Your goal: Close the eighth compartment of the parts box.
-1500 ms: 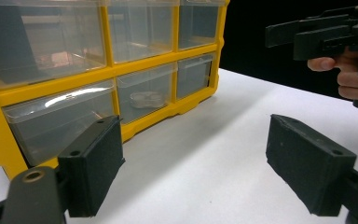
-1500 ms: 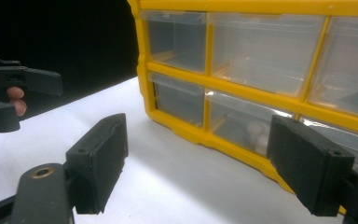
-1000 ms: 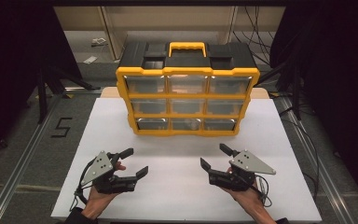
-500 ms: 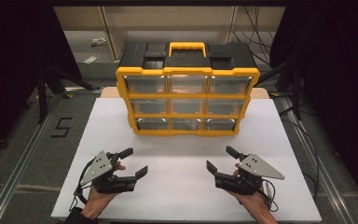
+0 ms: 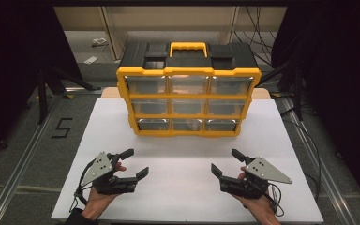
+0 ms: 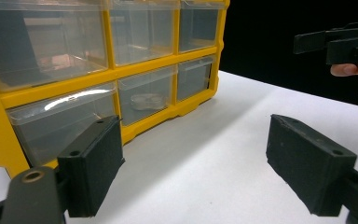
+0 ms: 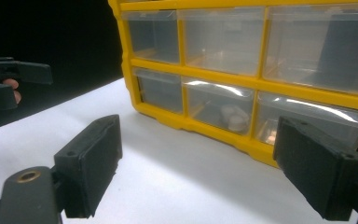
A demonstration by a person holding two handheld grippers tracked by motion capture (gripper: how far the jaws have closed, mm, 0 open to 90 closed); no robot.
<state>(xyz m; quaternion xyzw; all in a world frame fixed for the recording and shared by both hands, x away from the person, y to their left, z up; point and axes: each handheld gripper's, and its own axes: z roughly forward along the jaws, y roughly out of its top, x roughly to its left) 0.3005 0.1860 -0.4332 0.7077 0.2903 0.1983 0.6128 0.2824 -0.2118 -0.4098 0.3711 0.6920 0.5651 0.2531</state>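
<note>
Tools (image 5: 133, 161) (image 5: 226, 162) empty, agape; drawer cabinet (image 5: 187, 101) well apart.

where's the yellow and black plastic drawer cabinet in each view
High view: yellow and black plastic drawer cabinet stands upper centre on the white table.
Left gripper view: cabinet fills the upper left.
Right gripper view: cabinet spans the upper right.
Shared landmark: bottom-middle clear drawer holding a small pale part.

The left gripper (image 5: 132, 163) hangs over the table's near left part, jaws wide apart and empty. The right gripper (image 5: 226, 162), near the right edge, has just been opening its jaws, nothing between them.
</note>
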